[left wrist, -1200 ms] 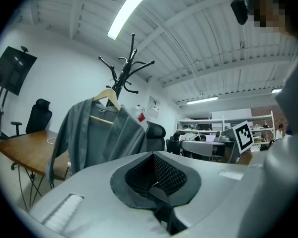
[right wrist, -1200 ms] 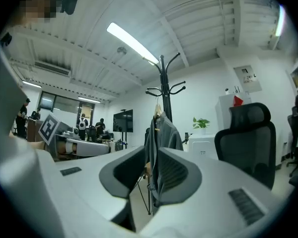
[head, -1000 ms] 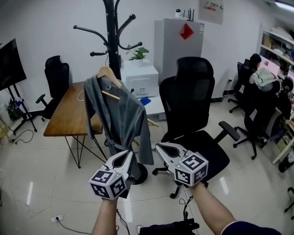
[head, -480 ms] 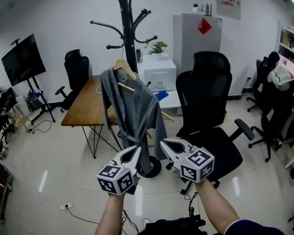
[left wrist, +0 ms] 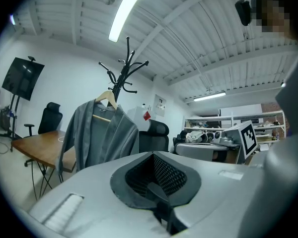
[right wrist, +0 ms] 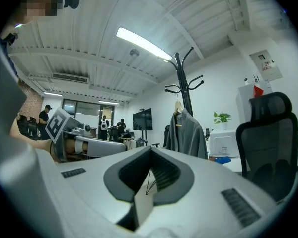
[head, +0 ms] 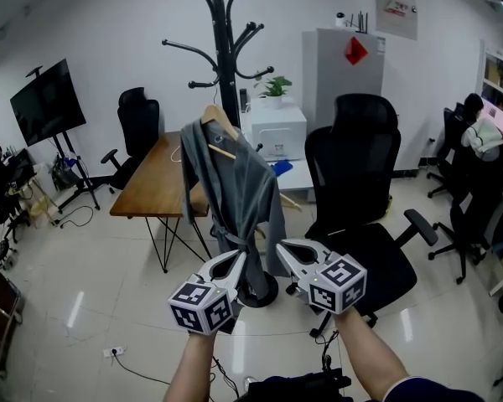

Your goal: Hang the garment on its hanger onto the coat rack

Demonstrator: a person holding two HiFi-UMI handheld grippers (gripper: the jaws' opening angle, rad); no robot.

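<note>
A grey garment point(head: 235, 195) hangs on a wooden hanger point(head: 216, 117) from the tall black coat rack point(head: 225, 48) in the middle of the room. Low in front of it, well short of the cloth, my left gripper point(head: 235, 258) and right gripper point(head: 283, 248) sit side by side, both shut and empty. The left gripper view has the garment point(left wrist: 102, 138) and rack point(left wrist: 123, 73) beyond the shut left gripper point(left wrist: 154, 153). Past the shut right gripper point(right wrist: 150, 150), the right gripper view shows the garment point(right wrist: 186, 133) under the rack point(right wrist: 185, 78).
A black office chair point(head: 352, 182) stands right of the rack, a wooden table point(head: 155, 182) left of it, a white cabinet point(head: 277, 132) behind. A screen on a stand point(head: 42, 103) is far left. People sit at desks point(head: 478, 141) far right.
The head view has swung so the rack and garment sit further right and a little further off. The garment hangs as before. Both grippers stay shut and low.
</note>
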